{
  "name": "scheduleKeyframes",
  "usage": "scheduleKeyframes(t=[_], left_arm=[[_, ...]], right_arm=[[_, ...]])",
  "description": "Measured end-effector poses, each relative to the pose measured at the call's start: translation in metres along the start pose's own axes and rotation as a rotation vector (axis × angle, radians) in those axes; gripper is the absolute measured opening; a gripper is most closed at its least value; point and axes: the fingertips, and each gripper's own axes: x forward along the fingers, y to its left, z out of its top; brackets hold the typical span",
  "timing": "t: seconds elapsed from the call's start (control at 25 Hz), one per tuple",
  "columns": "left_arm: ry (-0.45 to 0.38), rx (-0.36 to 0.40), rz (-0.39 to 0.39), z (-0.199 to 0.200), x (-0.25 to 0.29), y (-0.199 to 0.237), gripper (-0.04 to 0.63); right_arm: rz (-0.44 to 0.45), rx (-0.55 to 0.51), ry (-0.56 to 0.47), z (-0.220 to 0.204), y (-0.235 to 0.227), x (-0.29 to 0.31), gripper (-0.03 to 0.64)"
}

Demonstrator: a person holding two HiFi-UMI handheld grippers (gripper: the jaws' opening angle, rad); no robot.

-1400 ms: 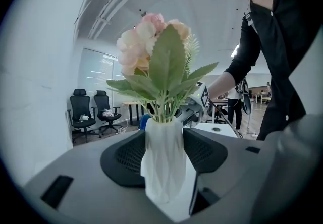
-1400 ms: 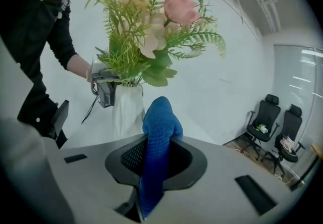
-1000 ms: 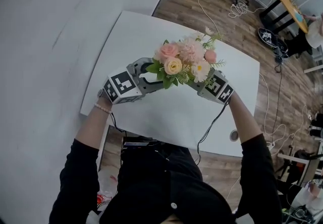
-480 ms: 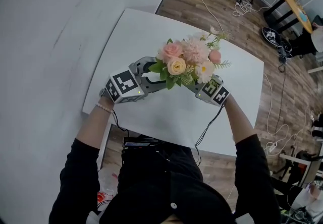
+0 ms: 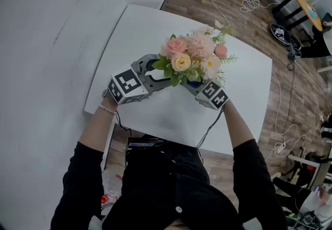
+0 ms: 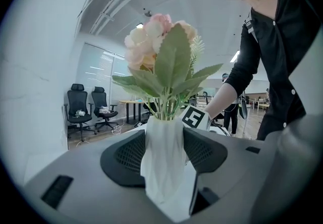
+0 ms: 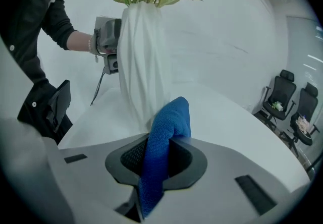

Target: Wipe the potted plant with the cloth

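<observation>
The potted plant is a bunch of pink, cream and white flowers (image 5: 191,57) with green leaves in a white ribbed vase (image 6: 162,167). It stands on the white table (image 5: 150,32). My left gripper (image 5: 154,74) is shut on the vase, one pad against each side. My right gripper (image 7: 159,160) is shut on a folded blue cloth (image 7: 165,137). The tip of the cloth rests against the lower part of the vase (image 7: 144,61). In the head view the right gripper (image 5: 199,88) sits just under the flowers, which hide the vase.
The table's near edge (image 5: 171,138) runs close to the person's body, and a black cable (image 5: 210,130) hangs over it. Beyond the table are a wooden floor with loose cables (image 5: 249,3) and black office chairs (image 7: 298,112). A pale wall (image 5: 52,27) stands at the left.
My right gripper with the cloth has sunk from beside the flowers to the lower vase and shifted left in the head view. The left gripper and the plant have stayed put.
</observation>
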Motion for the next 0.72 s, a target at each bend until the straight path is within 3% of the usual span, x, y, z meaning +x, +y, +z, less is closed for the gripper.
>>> scheduleKeyframes(t=[0.24, 0.52, 0.72], left_arm=[[-0.025, -0.020, 0.093, -0.007, 0.005, 0.004, 0.248], [-0.050, -0.040, 0.246, -0.014, 0.006, 0.006, 0.247], [-0.060, -0.051, 0.300, -0.017, 0.008, 0.005, 0.248]], right_arm=[[-0.048, 0.109, -0.011, -0.017, 0.012, 0.004, 0.086], [-0.110, 0.303, -0.115, -0.020, 0.024, -0.005, 0.086], [-0.242, 0.426, -0.182, -0.024, 0.021, -0.030, 0.086]])
